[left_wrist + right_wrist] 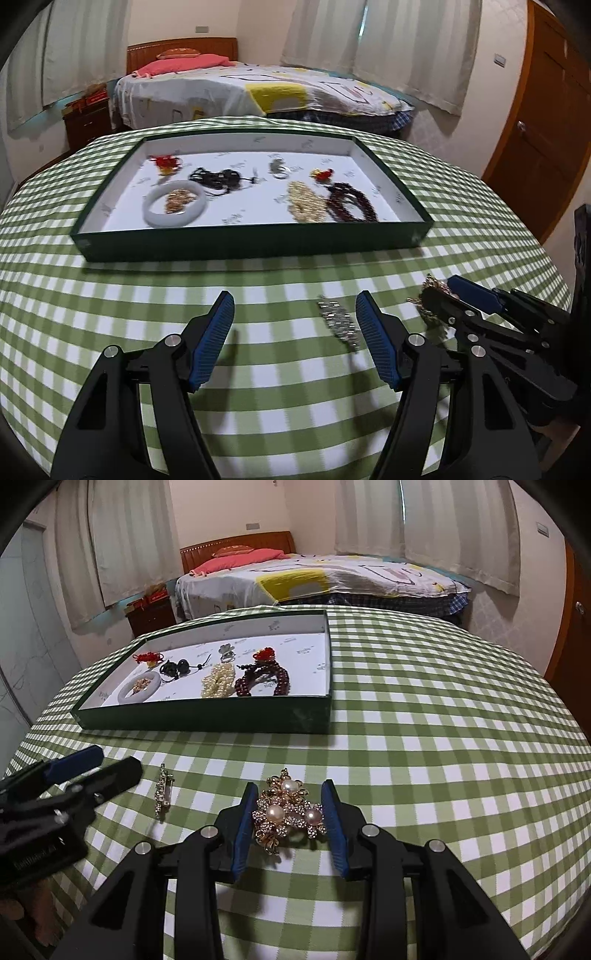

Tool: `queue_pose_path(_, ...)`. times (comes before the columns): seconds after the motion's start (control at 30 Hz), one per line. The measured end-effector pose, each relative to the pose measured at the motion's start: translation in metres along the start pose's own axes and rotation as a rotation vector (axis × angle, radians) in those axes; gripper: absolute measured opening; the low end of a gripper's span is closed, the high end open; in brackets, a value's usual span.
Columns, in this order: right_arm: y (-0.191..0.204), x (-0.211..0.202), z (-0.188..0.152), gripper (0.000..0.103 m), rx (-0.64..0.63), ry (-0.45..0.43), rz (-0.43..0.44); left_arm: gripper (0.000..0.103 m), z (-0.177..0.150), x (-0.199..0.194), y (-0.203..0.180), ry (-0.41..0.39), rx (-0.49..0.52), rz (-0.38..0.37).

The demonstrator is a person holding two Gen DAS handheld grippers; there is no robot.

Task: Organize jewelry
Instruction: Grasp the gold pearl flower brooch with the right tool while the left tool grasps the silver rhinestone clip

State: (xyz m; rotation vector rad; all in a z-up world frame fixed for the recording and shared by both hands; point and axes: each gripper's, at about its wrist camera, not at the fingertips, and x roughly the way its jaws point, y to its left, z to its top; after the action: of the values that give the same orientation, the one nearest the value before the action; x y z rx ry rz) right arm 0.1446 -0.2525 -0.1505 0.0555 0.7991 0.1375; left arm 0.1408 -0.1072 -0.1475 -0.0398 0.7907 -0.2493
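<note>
Left wrist view. My left gripper hangs wide and empty over the bench, which is covered in green-and-white checked cloth. A slim silver rhinestone bar brooch lies on the cloth just inside my right-hand finger, apart from both pads. Beyond it stands the shallow dark-green tray with white lining, already holding a white jade-like bangle with a small gold piece inside its ring, a black cord necklace, a cream pearl strand, a dark red bead strand, two red knotted charms and a small silver piece. My right gripper shows at the right edge, low over a gold cluster.

Right wrist view. My right gripper stands at a middling width around a gold flower-cluster brooch set with three pearls and rhinestones. The brooch rests on the cloth between the blue pads; whether they touch it I cannot tell. The bar brooch lies to its left, near my left gripper.

Step in hand, as I judge it: gripping the pearl brooch for transfer to the tray. Two pieces remain outside it. Next move calls for a gentle squeeze on the brooch's uneven edges, a level lift, and a set-down on bare lining at the tray's right end.
</note>
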Motion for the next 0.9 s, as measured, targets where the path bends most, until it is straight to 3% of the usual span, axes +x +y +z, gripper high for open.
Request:
queue_pose_path(0.23, -0.002, 0.0, 0.0, 0.036, 0.008, -0.002, 0.004, 0.063, -0.004, 0.02, -0.009, 0.062, 0.034, 0.019)
queue_pose_path(0.7, -0.001, 0.0, 0.0, 0.036, 0.005, 0.005, 0.009, 0.016, -0.006, 0.021, -0.008, 0.063, 0.069, -0.049)
queue_pose_path(0.9, 0.0, 0.001, 0.0, 0.036, 0.006, 0.008, 0.01, 0.012, -0.006, 0.022, -0.005, 0.059, 0.073, -0.059)
